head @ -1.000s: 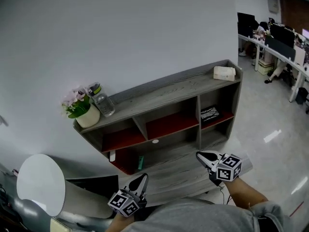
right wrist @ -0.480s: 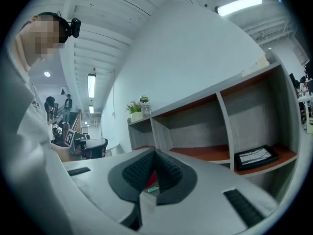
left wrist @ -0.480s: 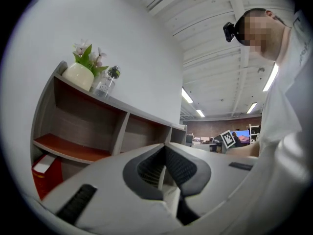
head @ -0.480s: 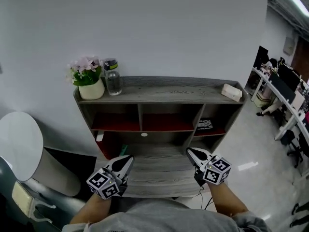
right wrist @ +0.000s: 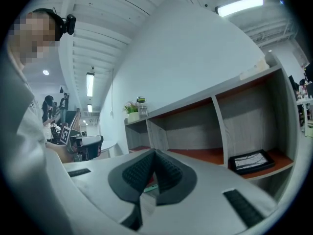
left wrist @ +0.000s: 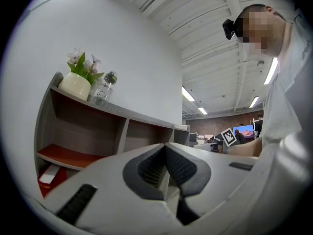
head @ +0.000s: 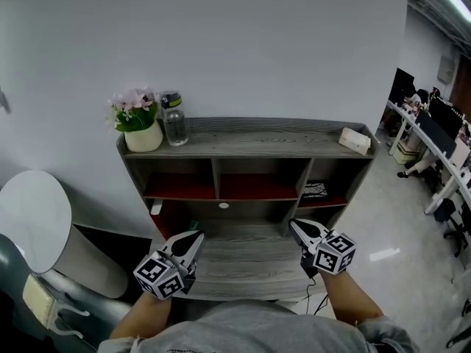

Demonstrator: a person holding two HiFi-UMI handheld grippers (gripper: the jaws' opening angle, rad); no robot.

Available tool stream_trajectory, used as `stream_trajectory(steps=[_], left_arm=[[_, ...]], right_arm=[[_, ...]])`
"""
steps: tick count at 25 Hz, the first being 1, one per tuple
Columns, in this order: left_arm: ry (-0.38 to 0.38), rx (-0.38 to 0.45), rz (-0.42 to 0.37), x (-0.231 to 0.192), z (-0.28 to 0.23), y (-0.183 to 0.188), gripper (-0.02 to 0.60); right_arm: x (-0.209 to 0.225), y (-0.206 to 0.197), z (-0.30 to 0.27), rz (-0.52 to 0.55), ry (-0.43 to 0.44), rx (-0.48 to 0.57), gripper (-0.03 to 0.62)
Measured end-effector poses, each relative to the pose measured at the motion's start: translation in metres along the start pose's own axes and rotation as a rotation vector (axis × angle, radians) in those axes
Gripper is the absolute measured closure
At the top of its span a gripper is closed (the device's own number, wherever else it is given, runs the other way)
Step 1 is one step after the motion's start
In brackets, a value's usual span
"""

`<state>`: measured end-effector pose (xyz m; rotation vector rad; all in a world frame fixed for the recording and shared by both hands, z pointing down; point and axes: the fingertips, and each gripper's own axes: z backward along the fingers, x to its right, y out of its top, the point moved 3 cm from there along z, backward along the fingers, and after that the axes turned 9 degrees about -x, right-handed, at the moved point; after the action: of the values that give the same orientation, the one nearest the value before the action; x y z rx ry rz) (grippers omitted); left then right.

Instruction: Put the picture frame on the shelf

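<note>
The picture frame [head: 315,190], dark-edged with a pale picture, lies flat on the red board in the right compartment of the grey shelf unit [head: 250,144]. In the right gripper view the picture frame [right wrist: 251,160] shows at the lower right. My left gripper [head: 194,240] and right gripper [head: 297,227] are held low in front of the unit's wide bottom ledge, both apart from the frame. Each is shut with nothing between its jaws, as the left gripper [left wrist: 165,148] and right gripper [right wrist: 155,153] show close up.
On the top board stand a white pot of pink flowers [head: 142,133] and a clear bottle [head: 174,123] at the left, and a tissue box [head: 355,140] at the right. A white round seat [head: 33,223] is at my left. Office desks [head: 434,145] stand far right.
The head view has swung from a tilted look to facing the shelf squarely. Both grippers stay shut and low in front of it, little moved in the last half second.
</note>
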<state>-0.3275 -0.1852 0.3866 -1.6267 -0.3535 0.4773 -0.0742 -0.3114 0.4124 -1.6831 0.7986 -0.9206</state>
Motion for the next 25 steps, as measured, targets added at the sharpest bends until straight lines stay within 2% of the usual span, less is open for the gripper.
stream_trajectory(steps=[12,25], left_arm=[[0.012,0.011,-0.014,-0.0042,-0.0039,0.0040,0.563],[0.004,-0.003,-0.033,-0.0012,-0.0092,0.0012,0.563]], right_arm=[[0.0030,0.0009,-0.0074,0.040,-0.023,-0.018,0.589],[0.0060,-0.0038,-0.0065,0.032,-0.024,-0.017,0.589]])
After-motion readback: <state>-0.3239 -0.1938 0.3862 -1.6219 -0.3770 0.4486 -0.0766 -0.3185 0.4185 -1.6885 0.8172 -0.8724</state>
